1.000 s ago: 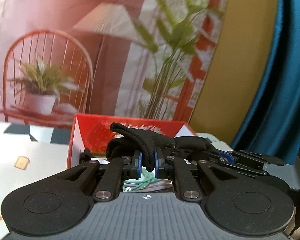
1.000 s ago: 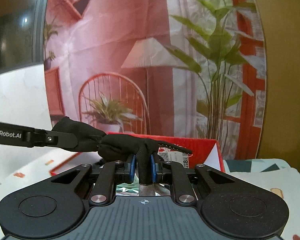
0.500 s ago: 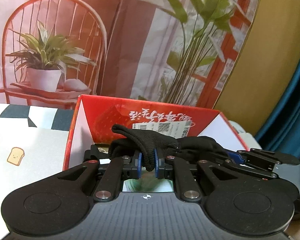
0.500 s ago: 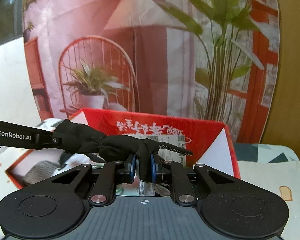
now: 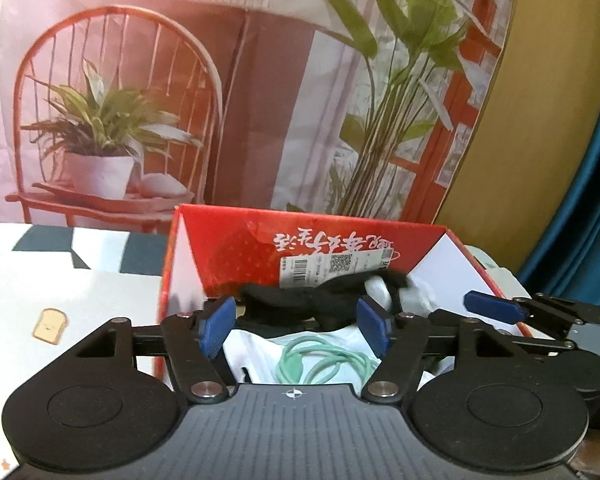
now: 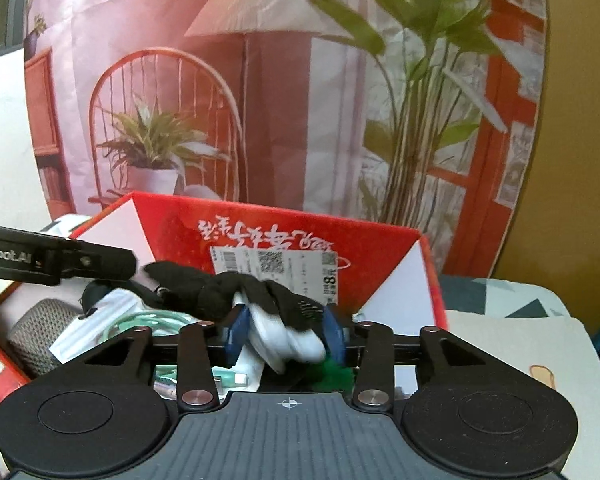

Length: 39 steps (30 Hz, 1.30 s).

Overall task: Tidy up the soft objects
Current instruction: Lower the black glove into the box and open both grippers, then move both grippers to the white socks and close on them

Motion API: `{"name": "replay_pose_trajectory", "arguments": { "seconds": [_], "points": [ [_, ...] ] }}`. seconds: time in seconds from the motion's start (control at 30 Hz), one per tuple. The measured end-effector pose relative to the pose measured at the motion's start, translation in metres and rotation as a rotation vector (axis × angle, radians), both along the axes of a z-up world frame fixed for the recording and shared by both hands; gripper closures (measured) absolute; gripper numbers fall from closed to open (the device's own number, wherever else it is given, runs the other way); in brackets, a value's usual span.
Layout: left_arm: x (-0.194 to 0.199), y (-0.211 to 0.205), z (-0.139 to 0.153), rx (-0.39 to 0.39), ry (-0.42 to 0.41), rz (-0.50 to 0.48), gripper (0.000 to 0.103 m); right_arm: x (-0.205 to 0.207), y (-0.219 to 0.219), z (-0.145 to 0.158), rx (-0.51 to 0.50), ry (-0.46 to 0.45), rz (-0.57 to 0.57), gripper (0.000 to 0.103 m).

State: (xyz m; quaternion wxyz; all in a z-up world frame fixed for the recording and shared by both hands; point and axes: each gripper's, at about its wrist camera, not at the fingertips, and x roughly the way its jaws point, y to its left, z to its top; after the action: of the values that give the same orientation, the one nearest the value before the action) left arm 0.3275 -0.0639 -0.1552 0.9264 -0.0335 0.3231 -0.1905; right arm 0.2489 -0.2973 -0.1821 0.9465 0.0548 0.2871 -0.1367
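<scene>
A red box (image 5: 228, 248) is seen at 12 o'clock, a mint cable (image 5: 324, 364) inside; the black glove (image 5: 300, 300) lies released between the spread left gripper (image 5: 296, 324); the right gripper (image 6: 284, 334) is likewise parted

- The table (image 5: 100, 292) is covered by a pale cloth printed with dark teal and grey geometric blocks along its far edge and small toast-slice motifs (image 5: 50, 325) nearer the camera.
- In the right wrist view the same cloth (image 6: 500, 344) shows teal triangles at the far right and another toast motif at the near right edge.
- A red cardboard box (image 5: 380, 240) stands open on the table, against the printed backdrop; its inner side flaps are white, and its back wall carries white script and a shipping label.
- The cloth lies bare on both sides of the box (image 6: 380, 236).
</scene>
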Motion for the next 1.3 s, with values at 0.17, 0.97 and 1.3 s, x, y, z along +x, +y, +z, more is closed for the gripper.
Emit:
{"name": "replay_pose_trajectory", "arguments": {
  "seconds": [0.17, 0.97, 1.3],
  "points": [
    [-0.023, 0.012, 0.009, 0.011, -0.029, 0.013, 0.033, -0.021, 0.002, 0.011, 0.019, -0.049, 0.005, 0.060],
    [-0.174, 0.074, -0.041, 0.049, 0.072, 0.107, 0.028, -0.152, 0.055, -0.004, 0.079, -0.171, 0.020, 0.056],
    [-0.184, 0.082, -0.070, 0.068, 0.146, 0.196, 0.024, -0.177, 0.061, -0.063, 0.145, -0.055, -0.051, 0.056]
  ]
}}
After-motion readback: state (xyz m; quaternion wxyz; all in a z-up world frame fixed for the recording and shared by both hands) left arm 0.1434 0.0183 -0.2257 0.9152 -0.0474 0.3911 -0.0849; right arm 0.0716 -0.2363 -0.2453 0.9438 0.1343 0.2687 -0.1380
